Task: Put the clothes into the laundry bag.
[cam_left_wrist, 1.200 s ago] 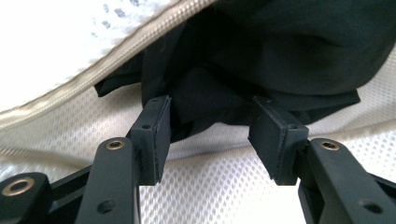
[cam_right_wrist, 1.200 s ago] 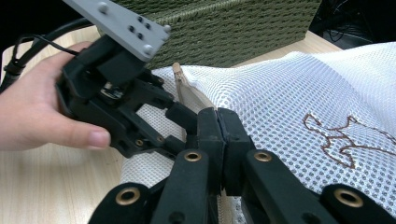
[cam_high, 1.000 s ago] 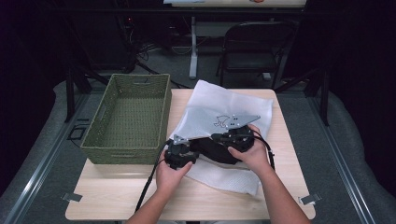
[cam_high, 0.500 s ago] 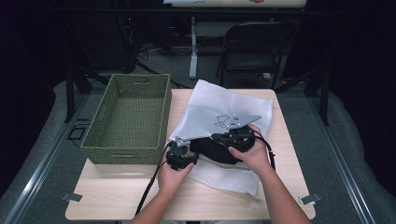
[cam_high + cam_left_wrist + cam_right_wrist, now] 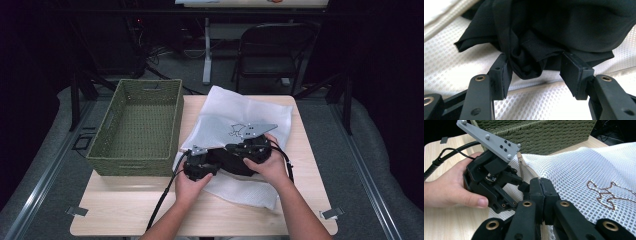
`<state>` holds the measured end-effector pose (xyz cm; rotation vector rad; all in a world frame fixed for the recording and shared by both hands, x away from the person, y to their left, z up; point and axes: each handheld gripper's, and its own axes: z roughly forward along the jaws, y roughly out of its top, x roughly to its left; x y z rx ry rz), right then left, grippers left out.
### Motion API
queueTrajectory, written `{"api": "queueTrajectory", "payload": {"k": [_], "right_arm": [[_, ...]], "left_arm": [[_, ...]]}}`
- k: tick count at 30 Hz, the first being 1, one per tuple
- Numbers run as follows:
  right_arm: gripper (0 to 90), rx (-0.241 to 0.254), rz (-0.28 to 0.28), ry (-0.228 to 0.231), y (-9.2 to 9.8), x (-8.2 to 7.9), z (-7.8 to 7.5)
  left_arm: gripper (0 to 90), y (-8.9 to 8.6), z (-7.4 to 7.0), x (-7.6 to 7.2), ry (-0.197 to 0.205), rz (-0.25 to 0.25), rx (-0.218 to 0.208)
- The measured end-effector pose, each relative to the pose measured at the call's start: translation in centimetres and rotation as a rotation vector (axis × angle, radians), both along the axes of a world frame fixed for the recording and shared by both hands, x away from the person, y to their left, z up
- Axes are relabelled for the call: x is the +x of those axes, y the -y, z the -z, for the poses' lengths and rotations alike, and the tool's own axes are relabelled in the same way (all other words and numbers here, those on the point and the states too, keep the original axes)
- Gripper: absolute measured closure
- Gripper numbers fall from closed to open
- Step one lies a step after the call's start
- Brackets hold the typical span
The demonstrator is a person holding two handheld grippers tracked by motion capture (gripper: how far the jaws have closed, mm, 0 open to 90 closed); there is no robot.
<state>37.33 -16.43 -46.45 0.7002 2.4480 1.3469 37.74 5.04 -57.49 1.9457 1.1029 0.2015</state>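
Observation:
A white mesh bag (image 5: pixel 240 112) with a brown embroidered figure lies on the table. A bunched black garment (image 5: pixel 235 162) sits at its near opening. My left gripper (image 5: pixel 536 72) stands open, its jaws having just been opening. A fold of the black garment (image 5: pixel 564 25) hangs between the pads, touching the left pad and apart from the right one. My right gripper (image 5: pixel 541 183) is shut, apparently pinching the upper layer of the mesh bag (image 5: pixel 579 170) near its zip edge. The left gripper (image 5: pixel 496 185) points toward it from close by.
A green woven basket (image 5: pixel 140 120) stands left of the bag, its near wall (image 5: pixel 536 132) right behind the left hand. Bare wooden table (image 5: pixel 125 210) lies at the front. A folding chair (image 5: pixel 272 50) stands beyond the far edge.
The left gripper has edged slightly right toward the black garment. The right hand has stayed where it was.

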Motion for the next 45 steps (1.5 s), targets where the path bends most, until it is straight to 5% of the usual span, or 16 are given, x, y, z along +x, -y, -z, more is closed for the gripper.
{"api": "queueTrajectory", "payload": {"k": [2,9,14,19,26,37,45], "right_arm": [[89.3,0.001,0.000,0.000,0.0,0.0,0.0],[89.3,0.003,0.003,0.002,0.1,0.0,-0.1],[89.3,-0.001,0.001,0.000,0.0,0.0,0.0],[89.3,-0.003,0.001,-0.002,-0.1,0.0,0.0],[89.4,-0.001,0.000,-0.002,-0.1,0.0,0.1],[89.4,0.005,0.001,-0.006,0.1,0.1,0.1],[89.4,0.000,0.001,-0.010,0.0,0.1,0.1]], "left_arm": [[43.5,0.2,-0.2,0.0,-0.001,0.021,-0.031],[43.4,0.7,-0.5,-0.6,0.008,0.103,-0.005],[42.4,0.7,-0.9,-0.8,0.017,0.132,-0.039],[41.4,1.1,-1.3,-0.7,0.012,0.119,-0.089],[42.0,2.3,-1.6,-0.4,0.016,0.100,-0.076],[84.2,3.0,-1.0,0.3,0.003,0.047,-0.066],[86.2,2.6,-1.6,1.5,0.002,0.006,-0.080]]}}
